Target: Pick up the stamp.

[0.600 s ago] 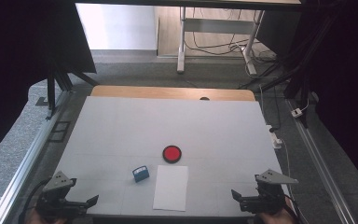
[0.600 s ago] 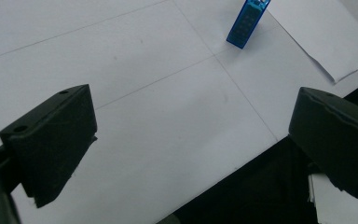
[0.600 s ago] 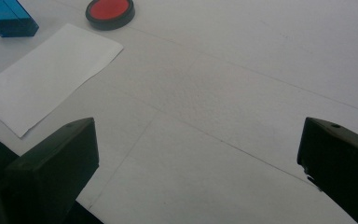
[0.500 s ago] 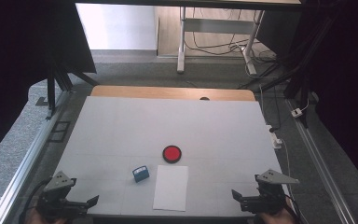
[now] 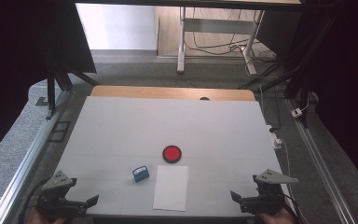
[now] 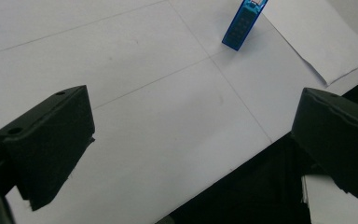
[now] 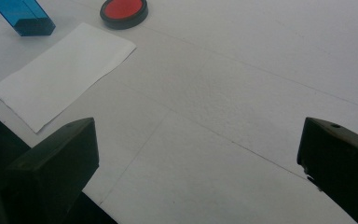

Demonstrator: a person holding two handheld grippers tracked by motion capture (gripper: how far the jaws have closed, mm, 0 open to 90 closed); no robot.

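A small blue box-shaped object (image 5: 141, 174) stands on the white table (image 5: 168, 121) just left of a white sheet of paper (image 5: 171, 187). A round red disc with a black rim (image 5: 172, 153) lies just beyond the sheet. My left gripper (image 5: 87, 202) hovers at the near left corner, jaws wide open and empty. In the left gripper view (image 6: 193, 140) the blue object (image 6: 243, 24) and the paper (image 6: 317, 32) lie ahead. My right gripper (image 5: 237, 198) is at the near right corner, also open and empty. In the right gripper view (image 7: 198, 158) the paper (image 7: 63, 72), blue object (image 7: 23, 16) and red disc (image 7: 123, 10) lie far left.
A wooden strip (image 5: 168, 92) runs along the table's far edge, with a small dark spot (image 5: 204, 98) on it. Metal rails (image 5: 25, 163) flank both sides. A white plug and cable (image 5: 276, 139) hang by the right edge. Dark curtains stand on either side.
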